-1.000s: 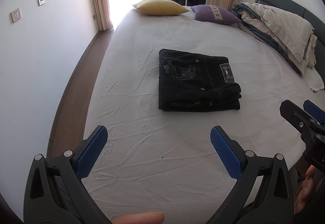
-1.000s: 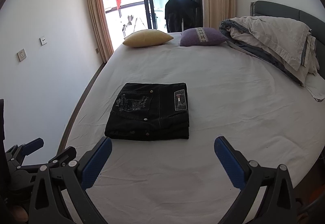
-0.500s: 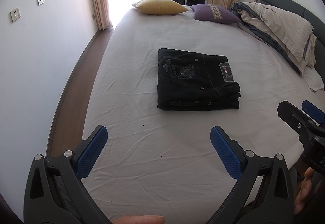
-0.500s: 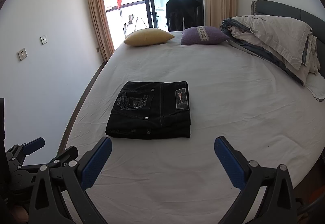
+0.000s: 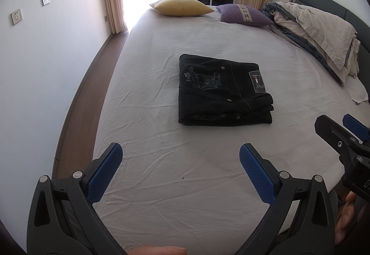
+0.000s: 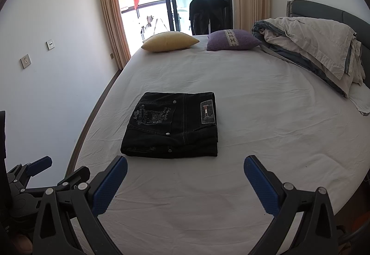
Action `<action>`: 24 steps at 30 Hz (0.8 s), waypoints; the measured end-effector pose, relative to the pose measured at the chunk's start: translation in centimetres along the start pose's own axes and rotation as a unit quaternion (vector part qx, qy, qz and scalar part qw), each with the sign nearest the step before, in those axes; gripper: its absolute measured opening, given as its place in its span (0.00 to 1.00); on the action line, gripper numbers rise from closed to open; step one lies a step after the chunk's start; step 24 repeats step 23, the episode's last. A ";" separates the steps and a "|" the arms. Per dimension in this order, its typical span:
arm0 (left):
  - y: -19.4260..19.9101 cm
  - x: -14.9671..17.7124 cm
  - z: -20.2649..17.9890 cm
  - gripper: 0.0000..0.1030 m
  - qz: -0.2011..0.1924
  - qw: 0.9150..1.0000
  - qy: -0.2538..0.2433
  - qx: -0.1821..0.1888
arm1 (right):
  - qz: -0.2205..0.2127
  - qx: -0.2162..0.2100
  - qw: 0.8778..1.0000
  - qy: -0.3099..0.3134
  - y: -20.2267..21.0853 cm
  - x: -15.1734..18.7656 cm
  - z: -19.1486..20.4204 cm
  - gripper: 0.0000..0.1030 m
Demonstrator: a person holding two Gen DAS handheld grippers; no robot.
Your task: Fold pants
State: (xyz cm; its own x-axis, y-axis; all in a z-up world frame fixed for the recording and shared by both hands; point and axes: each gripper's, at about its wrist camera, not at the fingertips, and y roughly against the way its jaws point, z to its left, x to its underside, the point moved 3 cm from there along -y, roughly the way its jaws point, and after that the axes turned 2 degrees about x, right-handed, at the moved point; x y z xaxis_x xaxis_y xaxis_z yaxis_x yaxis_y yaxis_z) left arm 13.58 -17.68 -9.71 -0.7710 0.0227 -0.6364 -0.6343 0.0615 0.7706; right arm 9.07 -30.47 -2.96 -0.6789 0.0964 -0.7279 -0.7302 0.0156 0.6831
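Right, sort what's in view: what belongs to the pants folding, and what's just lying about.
Job:
folded black pants
left tongs, open
right tongs, open
bed sheet

Lying about:
yellow pillow
purple pillow
bundled duvet

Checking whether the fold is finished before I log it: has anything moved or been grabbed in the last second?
Almost nothing. The folded black pants lie in the same spot on the bed, untouched. The left gripper and right gripper both stay open and empty, held back from the pants, with only a slight drift in view. The pillows and bedding are unchanged.
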 end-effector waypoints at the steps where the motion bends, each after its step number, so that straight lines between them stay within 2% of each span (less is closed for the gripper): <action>1: 0.0 0.0 0.0 1.00 0.000 1.000 0.000 -0.001 | 0.000 0.000 1.000 0.000 0.0 0.0 0.0 1.00; 24: -0.1 0.9 -1.1 1.00 0.007 1.000 0.012 0.004 | 0.003 0.000 1.000 -0.001 0.1 0.5 0.4 1.00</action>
